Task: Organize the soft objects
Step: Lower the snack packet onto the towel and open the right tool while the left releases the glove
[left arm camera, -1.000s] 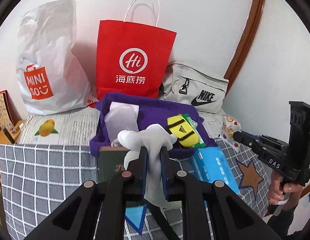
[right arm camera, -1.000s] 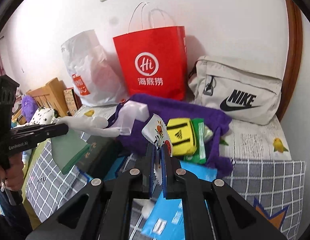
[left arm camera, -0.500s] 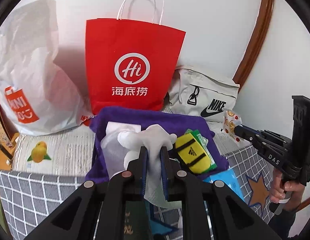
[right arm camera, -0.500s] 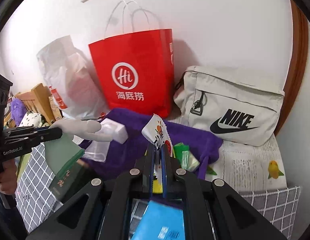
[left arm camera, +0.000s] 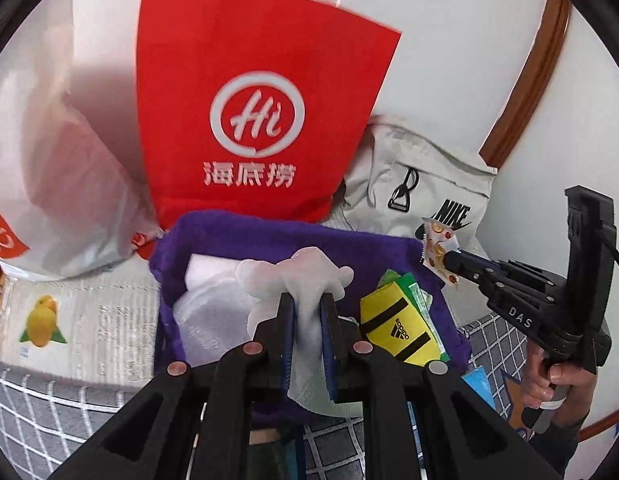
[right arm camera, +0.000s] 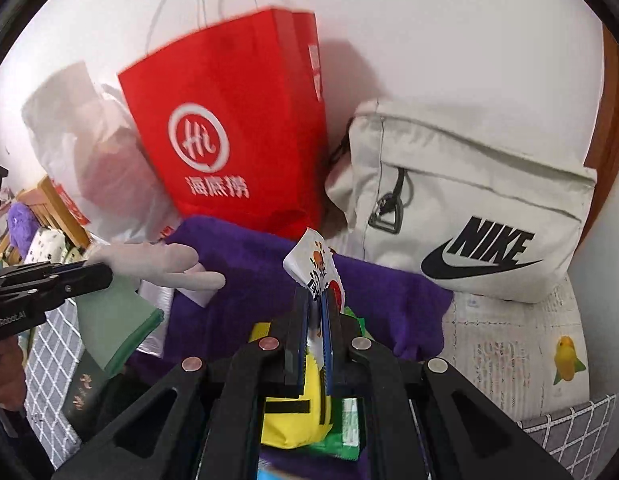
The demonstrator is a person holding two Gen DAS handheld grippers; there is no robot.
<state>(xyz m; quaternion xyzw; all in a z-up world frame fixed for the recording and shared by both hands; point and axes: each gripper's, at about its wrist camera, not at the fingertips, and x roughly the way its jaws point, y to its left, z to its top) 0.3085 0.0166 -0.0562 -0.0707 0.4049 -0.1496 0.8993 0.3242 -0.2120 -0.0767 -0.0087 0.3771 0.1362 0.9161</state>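
Left wrist view: left gripper [left arm camera: 307,304] clamped on a white glove [left arm camera: 309,276], glove fingers fanned out above the pads, cuff hanging down between the jaws. Glove sits over the purple cloth [left arm camera: 269,236], just in front of a clear plastic bag [left arm camera: 205,304] lying on it. Yellow adidas pouch [left arm camera: 393,328] on the same cloth to the right, green packet [left arm camera: 417,300] tucked under its far edge. Red paper bag [left arm camera: 253,120] upright behind the cloth against the wall, white plastic bag [left arm camera: 49,184] to its left, beige Nike bag [left arm camera: 421,184] to its right.

Right wrist view: right gripper [right arm camera: 315,304] pinched narrow on a small printed sachet [right arm camera: 315,264], sachet sticking up above the fingertips. Yellow pouch directly below the jaws, purple cloth beyond. Nike bag near, right of centre. Left gripper enters from the left edge with the glove held out level over the cloth. Grey checked bed cover [right arm camera: 569,432] in the lower right.
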